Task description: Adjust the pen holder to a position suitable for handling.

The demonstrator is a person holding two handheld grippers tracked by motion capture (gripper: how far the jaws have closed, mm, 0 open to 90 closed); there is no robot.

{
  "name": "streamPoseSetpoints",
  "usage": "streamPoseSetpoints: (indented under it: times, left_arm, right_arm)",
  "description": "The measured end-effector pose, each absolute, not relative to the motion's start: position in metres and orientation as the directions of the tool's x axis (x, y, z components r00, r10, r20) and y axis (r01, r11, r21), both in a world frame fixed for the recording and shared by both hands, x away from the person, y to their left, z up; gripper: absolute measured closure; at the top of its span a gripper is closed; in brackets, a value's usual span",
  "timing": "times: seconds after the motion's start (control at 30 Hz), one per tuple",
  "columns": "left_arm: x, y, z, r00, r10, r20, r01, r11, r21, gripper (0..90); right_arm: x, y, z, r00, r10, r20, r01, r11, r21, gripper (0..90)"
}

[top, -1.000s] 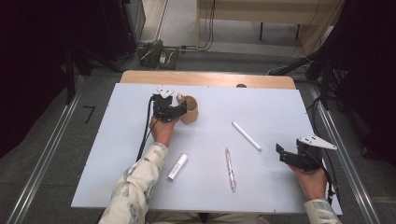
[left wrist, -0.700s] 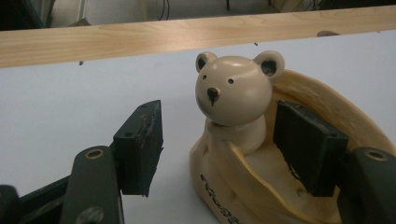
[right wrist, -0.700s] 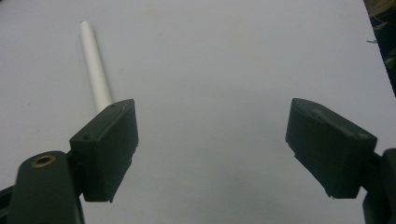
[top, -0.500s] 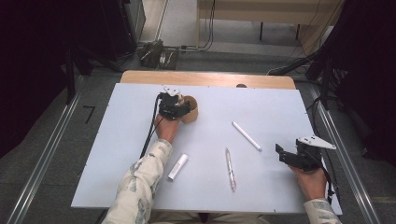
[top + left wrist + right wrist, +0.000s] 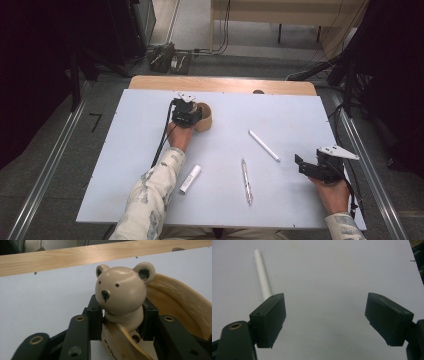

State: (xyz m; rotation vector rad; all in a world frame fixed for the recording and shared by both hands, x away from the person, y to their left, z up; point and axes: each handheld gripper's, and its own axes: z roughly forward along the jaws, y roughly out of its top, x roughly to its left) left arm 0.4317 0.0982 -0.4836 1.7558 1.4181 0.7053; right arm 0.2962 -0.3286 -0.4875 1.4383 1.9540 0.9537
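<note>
High view: on the table (image 5: pixel 125 165), the wooden holder (image 5: pixel 204 117) stands near the far edge, with the left gripper (image 5: pixel 186 114) just closed on its bear (image 5: pixel 121 293), pads pressing the neck from both sides. Right gripper (image 5: pixel 311 168) hovers wide open and empty near a white stick (image 5: pixel 264 145).

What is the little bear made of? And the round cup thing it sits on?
The bear looks like smooth painted or polished wood, beige with a soft sheen; it might be plastic. The cup looks like pale bare wood, with faint grain along its curved rim. The left gripper clamps the bear's neck.
</note>
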Motion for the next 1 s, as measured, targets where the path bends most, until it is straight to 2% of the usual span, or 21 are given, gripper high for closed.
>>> streamPoseSetpoints:
  times: [0.27,0.6,1.0]
  left_arm:
    - [0.4306,0.0966,-0.4834,0.232,0.973,0.001,0.541,-0.13,0.831,66.6]
    - [0.4308,0.0984,-0.483,0.226,0.974,-0.019,0.543,-0.11,0.833,67.2]
    - [0.4253,0.0917,-0.4814,0.261,0.965,-0.008,0.546,-0.14,0.826,67.3]
  right_arm:
    - [0.2962,-0.3282,-0.4873,-0.294,0.956,-0.009,0.582,0.186,0.792,15.9]
    - [0.2961,-0.329,-0.4871,-0.29,0.957,-0.004,0.583,0.18,0.792,16.1]
    - [0.2962,-0.3289,-0.4872,-0.289,0.957,-0.001,0.586,0.178,0.79,16.1]
